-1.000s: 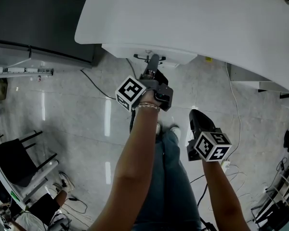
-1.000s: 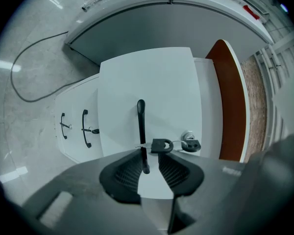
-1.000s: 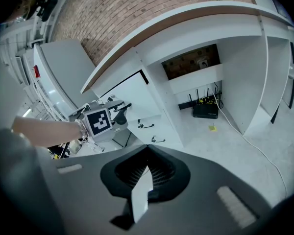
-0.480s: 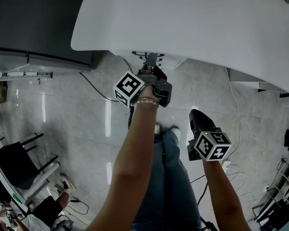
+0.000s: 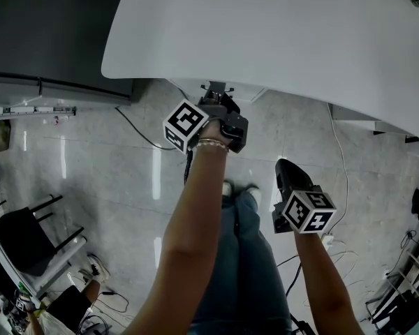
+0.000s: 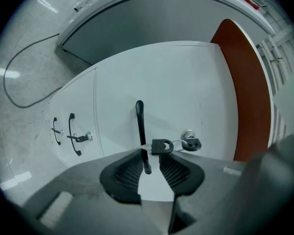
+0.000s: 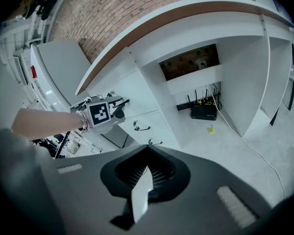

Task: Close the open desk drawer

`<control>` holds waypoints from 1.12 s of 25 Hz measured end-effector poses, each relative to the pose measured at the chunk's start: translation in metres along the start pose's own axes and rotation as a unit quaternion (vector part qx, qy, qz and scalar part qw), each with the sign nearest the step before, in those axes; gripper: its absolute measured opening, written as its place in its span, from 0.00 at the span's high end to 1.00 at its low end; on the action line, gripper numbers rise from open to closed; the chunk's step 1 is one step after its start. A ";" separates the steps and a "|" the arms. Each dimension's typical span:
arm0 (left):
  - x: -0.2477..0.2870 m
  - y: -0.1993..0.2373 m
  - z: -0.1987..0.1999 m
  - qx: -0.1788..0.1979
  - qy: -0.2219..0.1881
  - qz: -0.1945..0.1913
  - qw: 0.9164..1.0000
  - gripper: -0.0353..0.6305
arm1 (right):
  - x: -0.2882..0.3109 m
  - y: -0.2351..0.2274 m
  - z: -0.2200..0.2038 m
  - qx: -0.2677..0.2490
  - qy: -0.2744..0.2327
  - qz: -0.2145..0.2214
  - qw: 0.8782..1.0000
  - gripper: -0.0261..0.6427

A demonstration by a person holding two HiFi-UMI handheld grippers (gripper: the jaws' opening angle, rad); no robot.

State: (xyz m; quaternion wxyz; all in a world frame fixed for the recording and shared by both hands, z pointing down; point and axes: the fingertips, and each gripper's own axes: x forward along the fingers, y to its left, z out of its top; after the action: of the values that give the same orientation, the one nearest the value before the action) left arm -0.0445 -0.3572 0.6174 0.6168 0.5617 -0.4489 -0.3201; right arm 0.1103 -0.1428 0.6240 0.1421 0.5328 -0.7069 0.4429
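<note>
In the left gripper view the white drawer front [image 6: 161,92] fills the middle, with a black bar handle [image 6: 139,124] and a key bunch [image 6: 161,146] hanging from its lock [image 6: 187,135]. My left gripper [image 6: 151,156] straddles the handle's lower end. Its jaws have just been opening, and the handle sits in the gap without being squeezed. In the head view the left gripper [image 5: 216,93] reaches in under the white desk top [image 5: 279,33], which hides most of the drawer. My right gripper [image 5: 284,167] hangs lower right, away from the desk, its pads [image 7: 147,173] together on nothing.
Two lower drawers with black handles [image 6: 72,133] lie to the left of the front. A black cable [image 5: 136,121] runs over the tiled floor. A dark cabinet [image 5: 49,33] stands at far left, chairs [image 5: 28,229] at lower left. A router [image 7: 203,112] sits under the desk.
The left gripper has moved toward the desk, and the drawer front that stuck out past the desk edge has slid in under the top. The right gripper has stayed put.
</note>
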 end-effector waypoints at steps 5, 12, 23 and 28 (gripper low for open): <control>0.004 0.005 0.003 0.014 -0.002 0.017 1.000 0.79 | 0.000 -0.002 0.000 -0.002 -0.001 0.003 1.000 0.96; 0.004 0.006 0.001 -0.007 -0.002 0.026 1.000 0.79 | -0.007 -0.001 -0.010 0.003 0.000 0.001 1.000 0.96; -0.014 0.013 0.000 -0.030 0.001 0.027 0.999 0.79 | -0.018 -0.009 -0.024 0.014 -0.003 -0.007 1.000 0.96; -0.031 0.024 0.001 -0.056 -0.002 0.019 0.998 0.79 | -0.020 -0.010 -0.030 0.017 -0.004 -0.008 1.000 0.96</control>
State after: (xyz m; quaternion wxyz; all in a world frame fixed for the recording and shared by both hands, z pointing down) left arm -0.0600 -0.3257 0.6348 0.6524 0.5171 -0.4420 -0.3342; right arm 0.1185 -0.1076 0.6322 0.1338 0.5425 -0.6953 0.4521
